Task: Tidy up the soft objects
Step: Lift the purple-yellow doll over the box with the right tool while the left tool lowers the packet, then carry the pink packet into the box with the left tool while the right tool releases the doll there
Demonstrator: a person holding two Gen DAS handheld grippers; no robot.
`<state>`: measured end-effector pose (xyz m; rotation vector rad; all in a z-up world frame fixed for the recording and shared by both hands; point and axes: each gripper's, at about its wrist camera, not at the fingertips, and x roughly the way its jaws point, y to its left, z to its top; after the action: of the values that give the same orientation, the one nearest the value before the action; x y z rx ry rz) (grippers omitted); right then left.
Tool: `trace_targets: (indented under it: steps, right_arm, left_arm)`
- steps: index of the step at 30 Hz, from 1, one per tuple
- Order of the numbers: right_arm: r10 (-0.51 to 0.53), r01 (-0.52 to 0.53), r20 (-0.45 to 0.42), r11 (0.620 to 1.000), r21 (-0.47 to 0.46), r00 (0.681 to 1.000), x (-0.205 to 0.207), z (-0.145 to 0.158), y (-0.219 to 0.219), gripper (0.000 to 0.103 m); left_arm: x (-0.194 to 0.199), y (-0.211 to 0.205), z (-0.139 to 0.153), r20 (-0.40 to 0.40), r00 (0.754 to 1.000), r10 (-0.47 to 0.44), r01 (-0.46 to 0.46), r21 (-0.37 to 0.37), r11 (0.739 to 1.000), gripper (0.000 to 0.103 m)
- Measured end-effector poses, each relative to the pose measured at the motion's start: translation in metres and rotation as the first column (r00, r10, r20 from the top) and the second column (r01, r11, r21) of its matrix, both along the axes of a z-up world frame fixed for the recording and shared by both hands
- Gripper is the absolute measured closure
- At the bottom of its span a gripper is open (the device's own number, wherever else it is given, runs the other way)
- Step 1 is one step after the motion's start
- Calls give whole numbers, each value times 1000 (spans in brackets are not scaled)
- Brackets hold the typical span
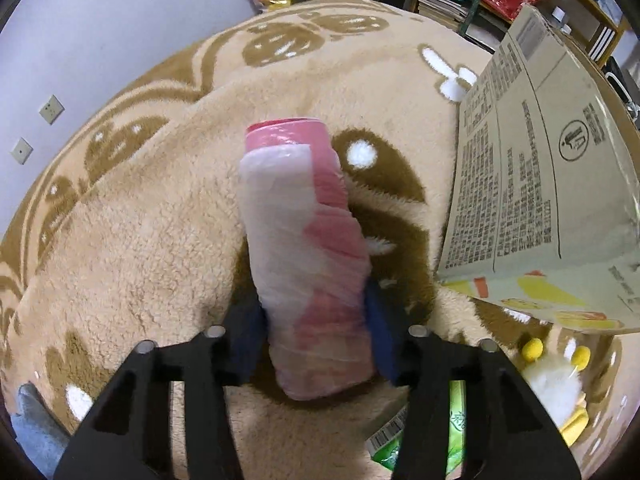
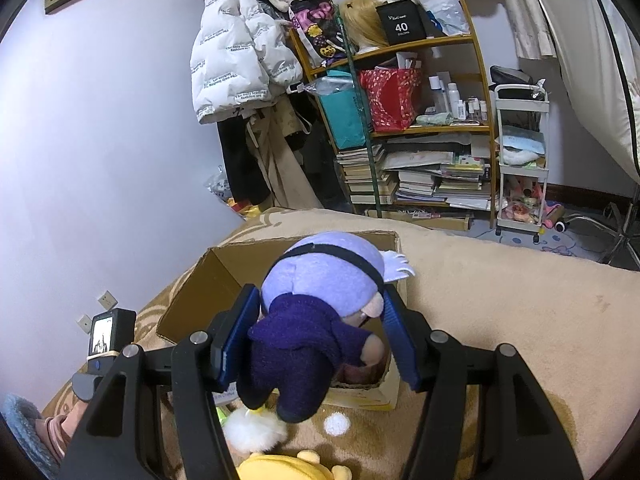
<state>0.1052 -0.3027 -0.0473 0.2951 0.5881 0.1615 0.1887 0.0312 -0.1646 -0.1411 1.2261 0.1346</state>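
Note:
My left gripper (image 1: 316, 320) is shut on a soft pink-and-white plastic-wrapped roll (image 1: 308, 248), held above the beige fleece blanket (image 1: 140, 240). The cardboard box's outer wall (image 1: 540, 184) stands just to the right of it. My right gripper (image 2: 320, 332) is shut on a plush doll (image 2: 320, 320) with a lilac hood and dark purple body, held over the open cardboard box (image 2: 224, 280). A white fluffy toy (image 2: 252, 432) and a yellow plush (image 2: 280, 468) lie on the blanket below, in front of the box.
A green packet (image 1: 456, 420) lies by the white toy with yellow pom-poms (image 1: 552, 376). The left handle with its small screen (image 2: 106, 336) shows at left. A cluttered bookshelf (image 2: 420, 140), hanging coats (image 2: 244, 60) and a white trolley (image 2: 520, 160) stand beyond the bed.

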Motion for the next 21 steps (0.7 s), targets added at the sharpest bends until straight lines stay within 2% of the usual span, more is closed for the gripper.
trace_targets:
  steps: [3, 6, 8, 10, 12, 14, 17, 19, 21]
  right_arm:
    - [1, -1, 2, 1000, -1, 1000, 0, 0, 0, 38]
    - [-3, 3, 12, 1000, -8, 1000, 1, 1, 1, 38]
    - [-7, 7, 24, 1000, -8, 1000, 3, 3, 1, 38]
    - [-6, 7, 31, 1000, -10, 1000, 5, 4, 2, 38]
    - [-7, 8, 38, 1000, -16, 999, 8, 6, 3, 38]
    - [-7, 8, 40, 1000, -23, 999, 12, 7, 3, 38]
    - [-6, 7, 33, 1000, -22, 999, 14, 7, 2, 38]
    - [-6, 7, 27, 1000, -21, 1000, 16, 5, 0, 38]
    - [-6, 6, 24, 1000, -19, 1000, 18, 4, 0, 38]
  left_arm:
    - [-2, 4, 5, 16, 1000, 13, -13, -21, 1000, 66]
    - [-6, 1, 18, 67, 998, -15, 17, -29, 999, 86]
    - [-8, -4, 25, 89, 995, -38, 38, -2, 999, 87]
    - [-12, -5, 32, 114, 993, -41, 42, -10, 999, 88]
    - [-19, -5, 45, 163, 986, -37, 36, 10, 999, 88]
    - [-25, -6, 64, 244, 969, -45, 37, 39, 999, 88]
    - [-35, -8, 91, 360, 931, -69, 60, 37, 998, 88]
    - [-40, -14, 108, 433, 897, -88, 72, 53, 996, 88]
    - [-47, -21, 128, 509, 853, -117, 96, 67, 993, 88]
